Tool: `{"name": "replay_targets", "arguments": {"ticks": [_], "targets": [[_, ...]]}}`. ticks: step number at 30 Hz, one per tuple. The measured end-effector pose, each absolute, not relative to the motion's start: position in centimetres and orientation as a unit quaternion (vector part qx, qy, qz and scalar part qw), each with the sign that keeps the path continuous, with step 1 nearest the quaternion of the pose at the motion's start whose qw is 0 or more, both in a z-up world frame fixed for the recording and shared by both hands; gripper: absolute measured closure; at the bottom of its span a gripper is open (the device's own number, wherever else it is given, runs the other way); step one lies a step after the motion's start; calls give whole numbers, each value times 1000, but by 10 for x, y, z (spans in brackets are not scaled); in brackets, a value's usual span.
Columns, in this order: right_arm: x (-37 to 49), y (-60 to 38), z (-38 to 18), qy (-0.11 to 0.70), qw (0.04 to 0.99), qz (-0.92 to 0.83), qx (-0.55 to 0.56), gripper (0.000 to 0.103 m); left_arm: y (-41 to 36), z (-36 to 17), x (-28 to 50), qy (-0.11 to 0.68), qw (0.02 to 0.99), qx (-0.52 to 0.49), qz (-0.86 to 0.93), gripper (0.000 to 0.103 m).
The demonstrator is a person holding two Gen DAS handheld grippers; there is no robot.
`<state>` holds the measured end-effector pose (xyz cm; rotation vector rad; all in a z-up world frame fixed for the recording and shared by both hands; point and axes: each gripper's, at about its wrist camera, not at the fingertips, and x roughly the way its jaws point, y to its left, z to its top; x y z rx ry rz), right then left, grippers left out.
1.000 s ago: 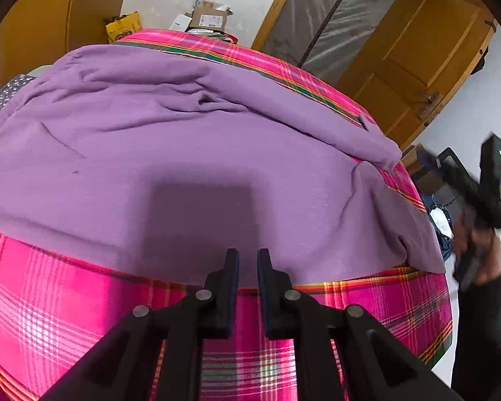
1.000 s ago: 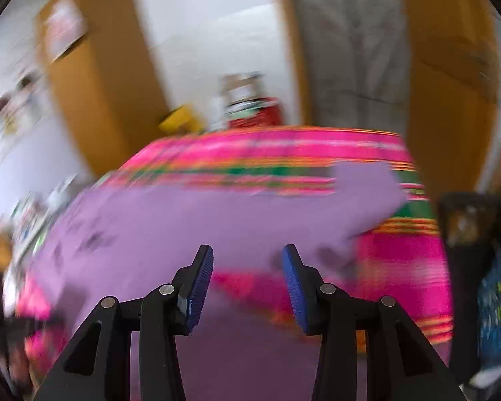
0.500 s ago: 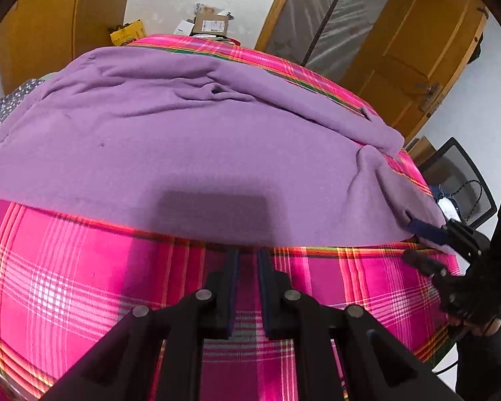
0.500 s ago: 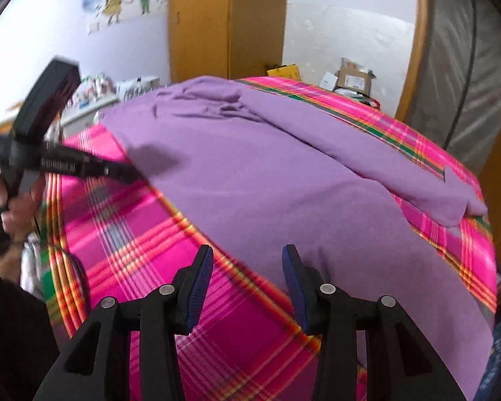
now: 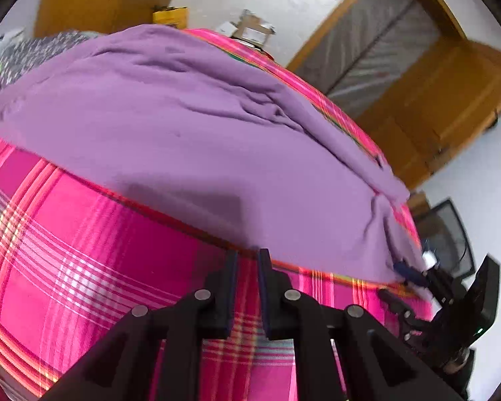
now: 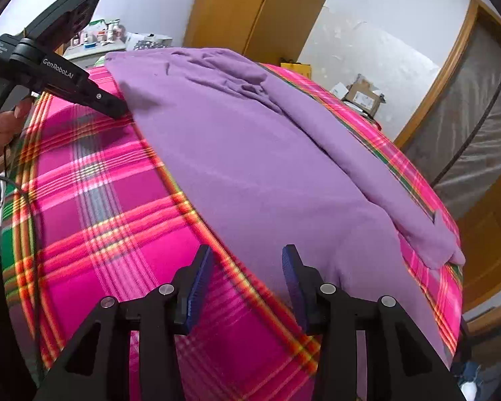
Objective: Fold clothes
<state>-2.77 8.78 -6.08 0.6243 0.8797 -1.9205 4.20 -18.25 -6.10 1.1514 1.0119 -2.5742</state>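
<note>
Both grippers have dropped toward the purple garment (image 6: pixel 250 153): left gripper (image 5: pixel 247 257) (marked "GenRobot.AI") with fingers nearly pressed together, right gripper (image 6: pixel 247 260) spread over the hem.

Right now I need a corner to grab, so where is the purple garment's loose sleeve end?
In the right wrist view, the sleeve end lies at the far right of the plaid blanket, beyond the right tool.

the only clear lettering is "genrobot.ai", printed in white along the black body of the left gripper (image 6: pixel 122 111), up and to the left of the right gripper's (image 6: pixel 247 260) fingers. a smaller white print further back on its body is too small to read.
</note>
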Motion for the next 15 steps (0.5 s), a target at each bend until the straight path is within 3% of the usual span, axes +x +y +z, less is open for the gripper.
{"name": "replay_targets", "arguments": {"ticks": [3, 8, 15], "targets": [[-30, 82, -61, 362, 449, -779, 248, 60, -191, -63, 44, 359, 78, 374, -851, 91], [-27, 76, -63, 364, 453, -774, 251, 89, -200, -66, 45, 384, 73, 366, -844, 90], [-29, 74, -63, 359, 452, -777, 252, 94, -208, -71, 44, 417, 64, 355, -834, 89]]}}
